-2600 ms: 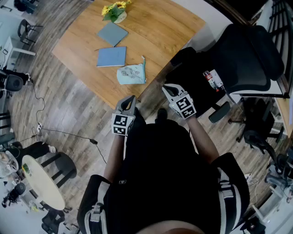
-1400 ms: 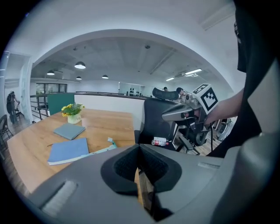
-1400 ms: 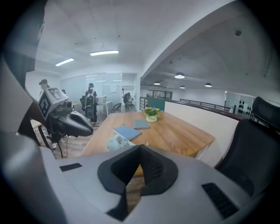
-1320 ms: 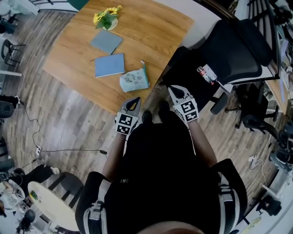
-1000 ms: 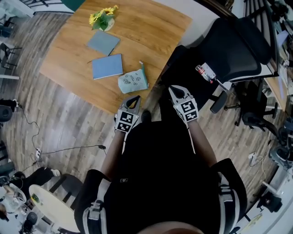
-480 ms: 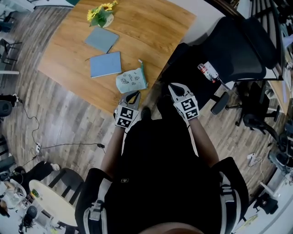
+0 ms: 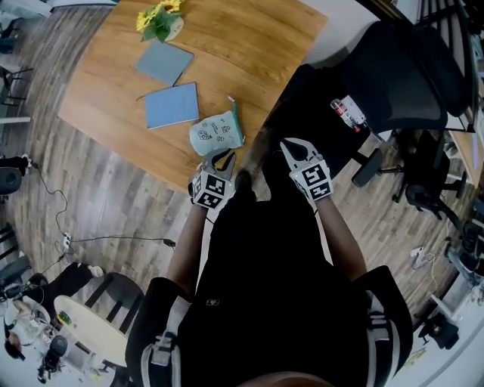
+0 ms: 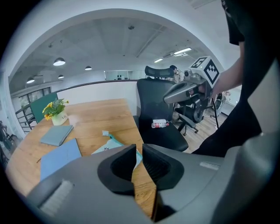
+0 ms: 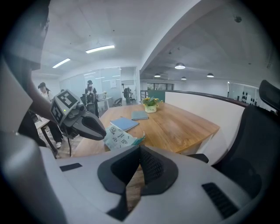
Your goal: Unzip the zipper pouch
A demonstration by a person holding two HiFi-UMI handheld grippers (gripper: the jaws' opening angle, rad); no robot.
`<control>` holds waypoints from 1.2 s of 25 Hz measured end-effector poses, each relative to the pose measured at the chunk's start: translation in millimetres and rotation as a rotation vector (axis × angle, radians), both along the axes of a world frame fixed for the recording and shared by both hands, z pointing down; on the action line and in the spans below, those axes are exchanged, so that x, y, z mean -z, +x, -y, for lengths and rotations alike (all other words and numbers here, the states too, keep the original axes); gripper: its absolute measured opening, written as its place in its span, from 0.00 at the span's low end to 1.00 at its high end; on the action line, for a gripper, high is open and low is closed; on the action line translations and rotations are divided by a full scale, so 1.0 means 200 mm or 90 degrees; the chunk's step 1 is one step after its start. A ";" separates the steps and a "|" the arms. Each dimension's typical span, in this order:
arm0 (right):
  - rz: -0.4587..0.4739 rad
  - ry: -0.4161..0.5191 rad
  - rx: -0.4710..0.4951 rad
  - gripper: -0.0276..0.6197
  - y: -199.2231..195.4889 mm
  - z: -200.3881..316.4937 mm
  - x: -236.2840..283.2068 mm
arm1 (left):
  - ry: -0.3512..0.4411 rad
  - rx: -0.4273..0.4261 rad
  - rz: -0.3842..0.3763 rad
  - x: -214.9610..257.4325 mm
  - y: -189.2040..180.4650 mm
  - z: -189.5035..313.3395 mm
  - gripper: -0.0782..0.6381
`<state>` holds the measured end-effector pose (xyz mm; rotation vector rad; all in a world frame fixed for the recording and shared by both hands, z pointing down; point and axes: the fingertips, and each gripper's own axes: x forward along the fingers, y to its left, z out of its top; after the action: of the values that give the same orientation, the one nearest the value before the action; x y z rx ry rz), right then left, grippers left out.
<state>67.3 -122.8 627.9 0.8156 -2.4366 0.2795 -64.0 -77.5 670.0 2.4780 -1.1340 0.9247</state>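
A wooden table (image 7: 257, 45) stands on a plank floor (image 7: 113, 196). A pouch (image 7: 215, 134) lies by its near edge, just beyond the left fingers (image 7: 206, 165) and well left of the right fingers (image 7: 295, 151). Farther from the fingers a blue notebook (image 7: 172, 105) lies flat. Beyond it is a grey-blue book (image 7: 163, 61), and farthest off a vase of yellow flowers (image 7: 160, 17).

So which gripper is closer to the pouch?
Left. The left gripper is just short of the pouch, at the table edge; its jaws have just been opening, nothing between them. The right gripper is off to the pouch's right, past the table.
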 end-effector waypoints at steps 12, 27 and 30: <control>0.001 -0.041 0.015 0.05 0.03 -0.01 -0.08 | -0.023 -0.083 0.115 -0.25 0.09 0.05 0.25; -0.001 -0.060 0.021 0.05 0.06 0.03 -0.09 | -0.040 -0.187 0.265 -0.49 0.11 0.09 0.31; 0.002 -0.064 0.014 0.05 0.08 0.03 -0.11 | -0.035 -0.199 0.285 -0.52 0.11 0.10 0.31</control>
<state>83.3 -129.7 649.0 0.7454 -2.4116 0.3920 -41.4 -97.9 773.4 2.5163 -0.8237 1.6387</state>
